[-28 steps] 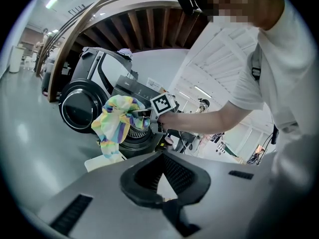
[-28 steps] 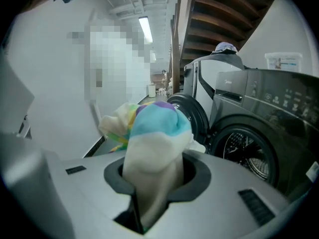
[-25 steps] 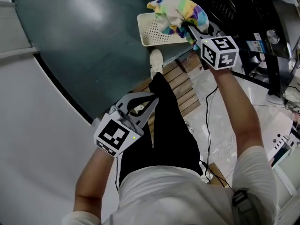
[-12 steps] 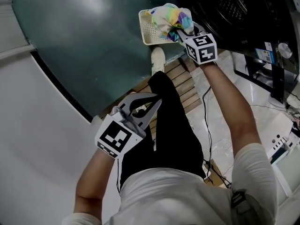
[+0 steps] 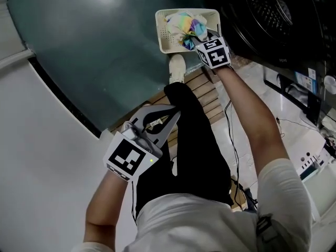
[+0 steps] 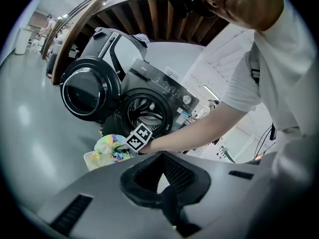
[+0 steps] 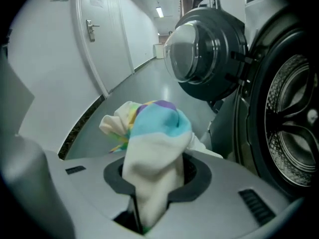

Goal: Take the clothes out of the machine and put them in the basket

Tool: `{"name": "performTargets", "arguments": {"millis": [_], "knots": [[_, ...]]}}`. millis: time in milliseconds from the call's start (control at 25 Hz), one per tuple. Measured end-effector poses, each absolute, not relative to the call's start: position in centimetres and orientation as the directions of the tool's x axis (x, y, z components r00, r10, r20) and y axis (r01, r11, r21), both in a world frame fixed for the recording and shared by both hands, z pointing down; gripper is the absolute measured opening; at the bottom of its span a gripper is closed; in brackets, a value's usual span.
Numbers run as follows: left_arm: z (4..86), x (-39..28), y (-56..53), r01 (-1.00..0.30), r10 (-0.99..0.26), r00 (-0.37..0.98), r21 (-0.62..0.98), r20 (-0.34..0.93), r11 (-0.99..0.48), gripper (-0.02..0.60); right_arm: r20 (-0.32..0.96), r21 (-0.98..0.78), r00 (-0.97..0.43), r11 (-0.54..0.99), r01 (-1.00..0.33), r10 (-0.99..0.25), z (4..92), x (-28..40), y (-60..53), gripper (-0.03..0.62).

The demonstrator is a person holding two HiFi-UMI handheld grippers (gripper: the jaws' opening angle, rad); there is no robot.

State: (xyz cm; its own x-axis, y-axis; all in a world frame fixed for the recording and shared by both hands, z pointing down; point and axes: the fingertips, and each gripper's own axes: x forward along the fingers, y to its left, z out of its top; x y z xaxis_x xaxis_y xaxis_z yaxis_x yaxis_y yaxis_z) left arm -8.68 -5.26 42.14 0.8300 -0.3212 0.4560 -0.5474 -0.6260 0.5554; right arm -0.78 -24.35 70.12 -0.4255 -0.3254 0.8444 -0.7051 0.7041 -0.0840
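On the dark, glossy floor (image 5: 94, 46) in front of the front-loading washing machine (image 5: 273, 20) stands a cream plastic basket (image 5: 164, 38). It is rectangular with rounded corners, and its walls are pierced by fine rows of holes. A soft, crumpled cloth (image 5: 184, 24), patched in pastel turquoise, yellow, purple and white, sits within its rim. Whether the cloth rests on the bottom cannot be told.

The right gripper (image 5: 197, 35) is clamped on this cloth. In the right gripper view a thick white fold runs down between the two jaws and swells beyond them into a rounded bundle. The gripper points steeply down over the basket's right side, with the cloth bunched just ahead of its tips.

The left gripper (image 5: 176, 113) is well apart from the cloth, beside the person's dark trouser leg (image 5: 194, 140). Its jaws are drawn together with nothing between them.

The machine's round door (image 7: 204, 59), with its domed glass, stands swung wide beside the perforated steel drum (image 7: 289, 128).
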Motion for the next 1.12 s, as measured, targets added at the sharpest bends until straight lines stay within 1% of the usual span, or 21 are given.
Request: {"name": "performTargets", "arguments": {"millis": [360,600,640,720,920,1120], "knots": [[46.6,-9.6,-9.3,-0.578,-0.34,0.814,0.595,0.471,-0.559,-0.005,0.919,-0.096,-0.355,0.772,-0.628,-0.174,80.5,-2.0,-25.6,0.123],[48.7,-10.4,-11.2,-0.597,-0.35,0.801,0.604,0.486,-0.528,-0.005,0.94,-0.126,-0.326,0.789,-0.601,-0.098,84.9,-2.3,-26.4,0.131],[49.0,-10.4,-11.4,-0.599,-0.35,0.8,0.608,0.488,-0.522,-0.005,0.946,-0.139,-0.315,0.784,-0.604,-0.075,85.6,-2.2,-26.3,0.138],[49.3,-10.5,-11.6,-0.603,-0.35,0.797,0.616,0.492,-0.508,-0.005,0.952,-0.166,-0.305,0.77,-0.616,-0.038,86.7,-2.1,-26.2,0.178],[49.7,-10.4,-11.9,-0.609,-0.345,0.793,0.62,0.503,-0.495,-0.005,0.955,-0.174,-0.294,0.727,-0.664,-0.04,87.0,-0.8,-26.7,0.183],[48.6,-10.1,-11.4,-0.602,-0.338,0.797,0.615,0.5,-0.51,-0.005,0.947,-0.171,-0.312,0.706,-0.687,-0.073,85.3,0.7,-26.0,0.183]]}}
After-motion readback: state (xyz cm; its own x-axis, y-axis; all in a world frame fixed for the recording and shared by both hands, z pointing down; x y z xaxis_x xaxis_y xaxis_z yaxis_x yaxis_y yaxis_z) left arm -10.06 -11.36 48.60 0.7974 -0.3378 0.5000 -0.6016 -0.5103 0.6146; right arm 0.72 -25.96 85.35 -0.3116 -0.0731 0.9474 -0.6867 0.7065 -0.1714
